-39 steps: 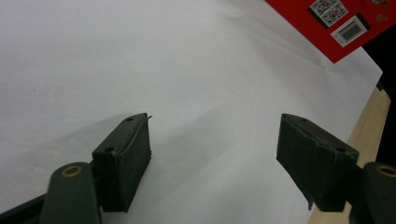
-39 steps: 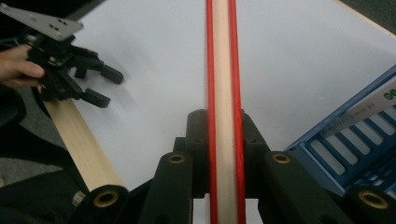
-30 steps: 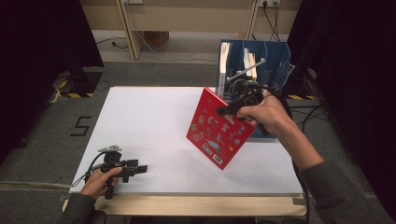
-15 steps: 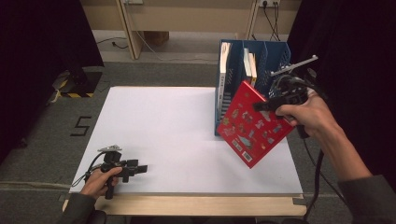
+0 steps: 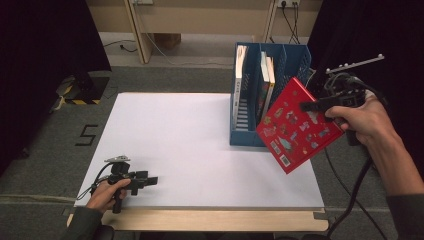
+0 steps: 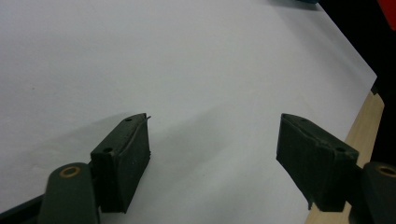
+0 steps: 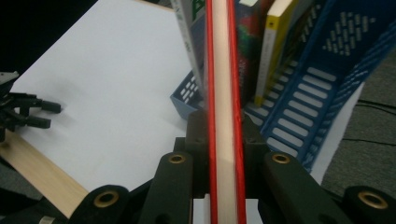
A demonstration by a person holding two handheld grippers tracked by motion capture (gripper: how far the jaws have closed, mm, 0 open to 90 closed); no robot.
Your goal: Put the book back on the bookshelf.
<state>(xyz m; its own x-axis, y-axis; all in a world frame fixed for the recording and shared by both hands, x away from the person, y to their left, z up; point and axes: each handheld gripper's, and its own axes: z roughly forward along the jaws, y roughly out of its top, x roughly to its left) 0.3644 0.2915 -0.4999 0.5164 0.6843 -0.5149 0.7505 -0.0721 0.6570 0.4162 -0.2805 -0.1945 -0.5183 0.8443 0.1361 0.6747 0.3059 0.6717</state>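
Surface: white table top (image 5: pixel 190 145) is carrying a blue file rack (image 5: pixel 248 131) at its far right, ahead of the right gripper, with dark curtains hanging on both sides of the room.
Right gripper: right gripper (image 7: pixel 223 140) is clamping the red book (image 5: pixel 300 125), its jaws pressing on both covers at the book's upper edge.
Left gripper: left gripper (image 6: pixel 212 154) is resting on the near left of the table with its jaws standing apart and nothing between them.
Book's place: it is hanging in the air in front of the right gripper, just beside the rack's right compartments and partly over the table's right edge.
Rack contents: several upright books (image 5: pixel 266 75) are standing in the compartments beyond the jaws.
Handling: probably a stiff hardback with a glossy, slippery cover and some weight; gripping deep over the board near the spine is likely keeping it from swinging.
Pointing: the cover is facing up toward the high camera, tilted; the long axis is running diagonally down and away from the right gripper, lower corner toward the table's near edge.
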